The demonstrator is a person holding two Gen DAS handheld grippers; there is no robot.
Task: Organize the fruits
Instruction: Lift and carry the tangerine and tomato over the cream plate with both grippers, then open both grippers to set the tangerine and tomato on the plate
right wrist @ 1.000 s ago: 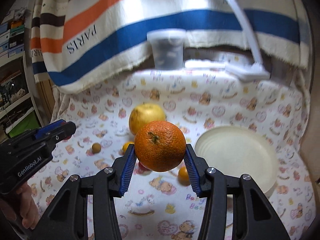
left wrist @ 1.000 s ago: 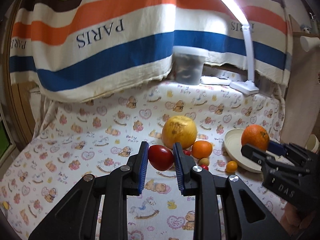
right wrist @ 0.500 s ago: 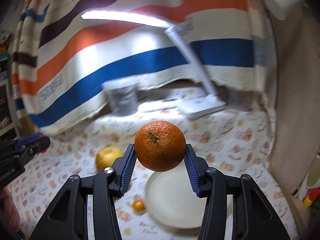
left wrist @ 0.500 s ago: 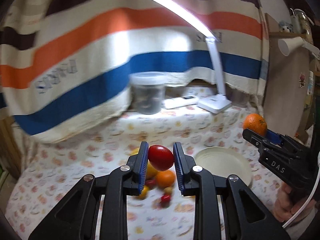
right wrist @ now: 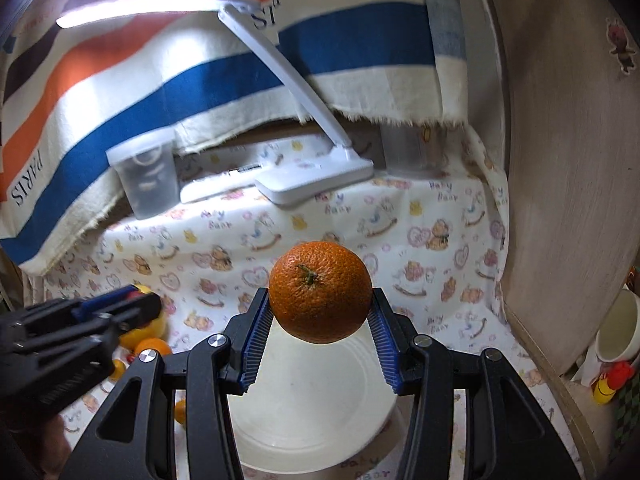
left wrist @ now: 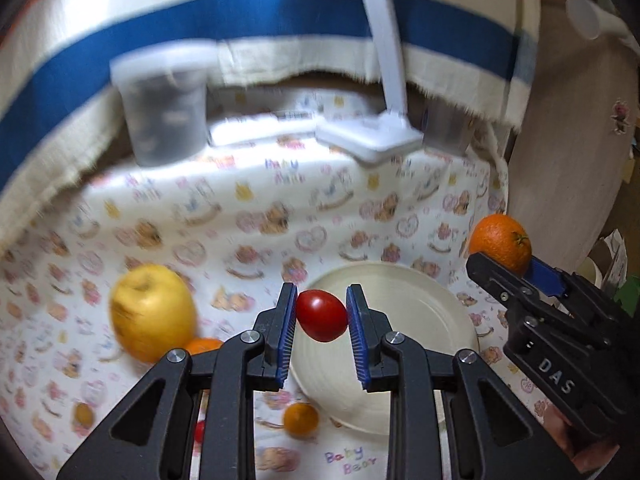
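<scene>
A red tomato [left wrist: 321,315] is pinched between the blue pads of the left tongs [left wrist: 321,320] and held in the air above the near rim of a cream plate [left wrist: 440,320], while an orange [right wrist: 319,291] is clamped in the right tongs [right wrist: 320,320] over the same plate, stem end turned toward the camera. The carrying step appears to be in hand; next, each fruit would need to be lowered onto the plate and released gently so neither rolls. The tomato's long axis is tilted, its narrower end pointing down and right. A yellow apple [left wrist: 150,310] and small citrus fruits [left wrist: 301,418] are left on the bear-print counter [left wrist: 280,216].
</scene>
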